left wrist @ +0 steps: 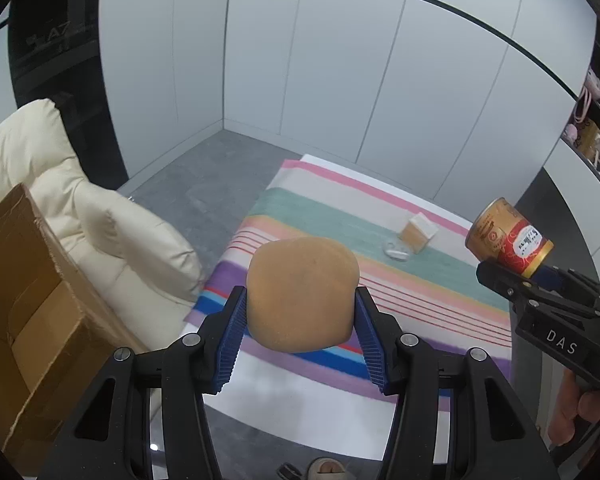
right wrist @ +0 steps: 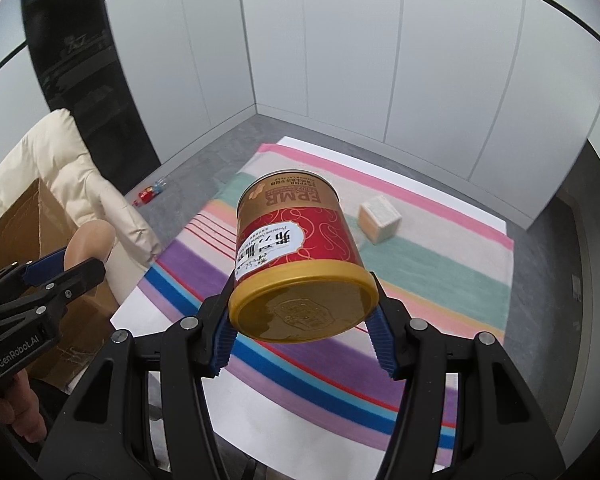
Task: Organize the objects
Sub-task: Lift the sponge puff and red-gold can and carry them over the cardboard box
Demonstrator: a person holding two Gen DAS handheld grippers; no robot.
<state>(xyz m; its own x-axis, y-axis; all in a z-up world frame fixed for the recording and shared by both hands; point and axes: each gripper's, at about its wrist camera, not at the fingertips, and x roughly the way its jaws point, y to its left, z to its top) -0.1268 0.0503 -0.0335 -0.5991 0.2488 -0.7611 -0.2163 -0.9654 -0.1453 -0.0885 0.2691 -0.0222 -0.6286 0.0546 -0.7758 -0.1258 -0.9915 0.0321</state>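
My left gripper (left wrist: pixel 299 300) is shut on a round tan bun-shaped object (left wrist: pixel 300 292), held above the near edge of the striped cloth (left wrist: pixel 400 280). My right gripper (right wrist: pixel 302 312) is shut on a red and gold can (right wrist: pixel 300 252), its gold lid facing the camera. In the left wrist view the can (left wrist: pixel 508 236) shows at the far right in the right gripper (left wrist: pixel 516 276). In the right wrist view the tan object (right wrist: pixel 90 242) shows at the left in the left gripper (right wrist: pixel 68 264). A small tan and white box (left wrist: pixel 418 234) (right wrist: pixel 380 218) lies on the cloth.
An open cardboard box (left wrist: pixel 28 304) stands at the left beside a cream cushioned chair (left wrist: pixel 112 224). A clear glass item (left wrist: pixel 398 250) lies by the small box. A small red and blue thing (right wrist: pixel 150 193) lies on the grey floor. Shelves (left wrist: pixel 592 136) line the right wall.
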